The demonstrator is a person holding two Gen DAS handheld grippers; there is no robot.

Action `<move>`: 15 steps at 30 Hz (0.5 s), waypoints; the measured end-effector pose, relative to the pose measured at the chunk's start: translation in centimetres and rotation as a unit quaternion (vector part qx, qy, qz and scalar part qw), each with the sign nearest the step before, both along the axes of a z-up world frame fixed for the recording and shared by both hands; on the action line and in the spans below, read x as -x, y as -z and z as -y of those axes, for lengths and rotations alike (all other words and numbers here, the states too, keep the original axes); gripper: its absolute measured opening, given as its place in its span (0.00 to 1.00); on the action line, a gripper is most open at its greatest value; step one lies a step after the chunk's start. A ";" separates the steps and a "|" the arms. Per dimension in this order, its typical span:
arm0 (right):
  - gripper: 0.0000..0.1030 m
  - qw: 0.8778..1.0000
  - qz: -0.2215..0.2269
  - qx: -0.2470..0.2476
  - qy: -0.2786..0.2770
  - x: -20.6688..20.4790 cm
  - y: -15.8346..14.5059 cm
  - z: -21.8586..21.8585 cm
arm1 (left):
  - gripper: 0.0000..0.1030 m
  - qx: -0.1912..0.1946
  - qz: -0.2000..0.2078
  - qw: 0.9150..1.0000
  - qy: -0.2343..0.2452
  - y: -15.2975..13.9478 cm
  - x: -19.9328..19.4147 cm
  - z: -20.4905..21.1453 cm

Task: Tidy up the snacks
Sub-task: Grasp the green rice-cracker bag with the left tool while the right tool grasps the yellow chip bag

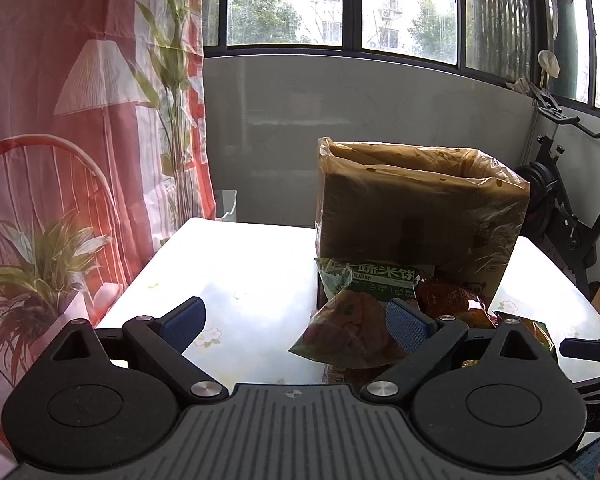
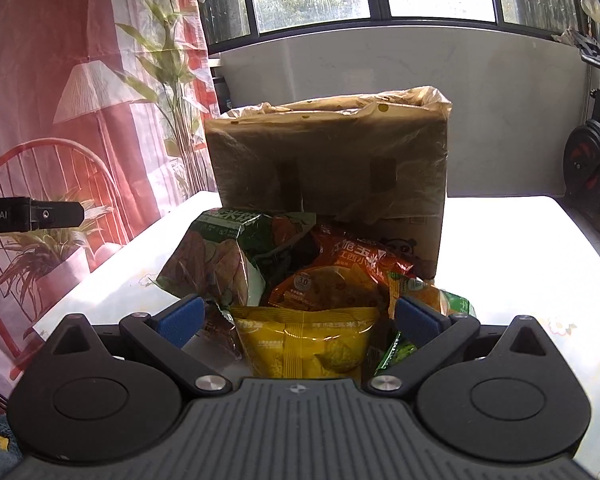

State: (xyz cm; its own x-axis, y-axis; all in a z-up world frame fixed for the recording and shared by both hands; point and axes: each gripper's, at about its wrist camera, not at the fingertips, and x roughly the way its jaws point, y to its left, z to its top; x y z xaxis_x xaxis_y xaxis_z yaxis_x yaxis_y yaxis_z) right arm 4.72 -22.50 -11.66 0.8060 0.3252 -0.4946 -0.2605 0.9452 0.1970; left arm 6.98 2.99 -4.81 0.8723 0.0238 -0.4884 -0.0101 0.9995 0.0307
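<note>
A pile of snack bags lies on the white table in front of a cardboard box (image 2: 332,168) lined with a clear plastic bag; the box also shows in the left wrist view (image 1: 416,208). In the right wrist view my right gripper (image 2: 298,318) is open, with a yellow chip bag (image 2: 312,336) between its fingers. Behind it lie an orange-red bag (image 2: 340,276), a green rice-cracker bag (image 2: 228,256) and a small green bag (image 2: 428,300). My left gripper (image 1: 296,322) is open and empty, left of the green rice-cracker bag (image 1: 356,312).
The white table (image 1: 236,272) has a floral-print cover. A red printed curtain (image 1: 60,140) hangs on the left. An exercise bike (image 1: 560,208) stands at the right beyond the table. A wall and windows are behind.
</note>
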 end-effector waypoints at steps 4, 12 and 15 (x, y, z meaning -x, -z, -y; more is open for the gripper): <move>0.93 0.999 -0.044 0.021 -0.016 -1.6 2.7 -1.0 | 0.91 -0.001 -0.026 1.000 0.014 1.8 -1.1 0.1; 0.90 0.996 -0.072 0.042 -0.018 -3.6 5.5 -1.6 | 0.89 0.012 -0.041 0.999 0.024 3.7 -2.4 -0.1; 0.90 0.996 -0.080 0.039 -0.012 -4.4 6.3 -1.5 | 0.89 0.015 -0.048 0.998 0.026 4.3 -2.8 0.1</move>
